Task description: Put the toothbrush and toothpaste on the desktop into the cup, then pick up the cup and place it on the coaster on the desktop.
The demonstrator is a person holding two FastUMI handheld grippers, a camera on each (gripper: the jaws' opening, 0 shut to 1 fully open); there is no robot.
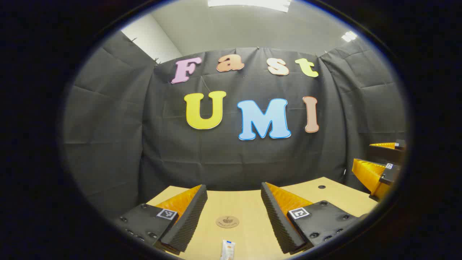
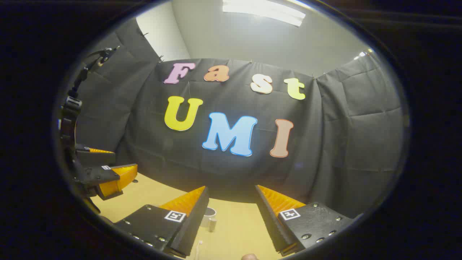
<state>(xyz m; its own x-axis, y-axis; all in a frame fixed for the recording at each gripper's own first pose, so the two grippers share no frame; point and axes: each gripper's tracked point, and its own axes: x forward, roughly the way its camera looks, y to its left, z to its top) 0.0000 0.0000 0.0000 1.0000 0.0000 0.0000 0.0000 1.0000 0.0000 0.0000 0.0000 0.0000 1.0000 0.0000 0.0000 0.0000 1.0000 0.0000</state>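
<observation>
In the left gripper view my left gripper [image 1: 234, 191] stands open above the wooden desktop [image 1: 249, 231], with nothing between its fingers. Below it lie the round brown coaster [image 1: 227, 221] and, nearer the bottom edge, the end of a white and orange toothpaste tube [image 1: 228, 250]. The right gripper [image 1: 375, 164] shows at the far right, jaws apart. In the right gripper view my right gripper [image 2: 231, 191] is open over the desktop [image 2: 238, 227]. A pale cup [image 2: 208, 216] peeks out beside its left finger, and a thin white toothbrush [image 2: 198, 250] lies below. The left gripper [image 2: 115, 169] is at the left.
Black cloth walls close the booth on the back and both sides. The desktop's back edge meets the cloth just beyond the grippers. A small dark hole [image 1: 321, 187] sits in the desktop at the right. A black stand with a cable [image 2: 72, 108] rises at the left.
</observation>
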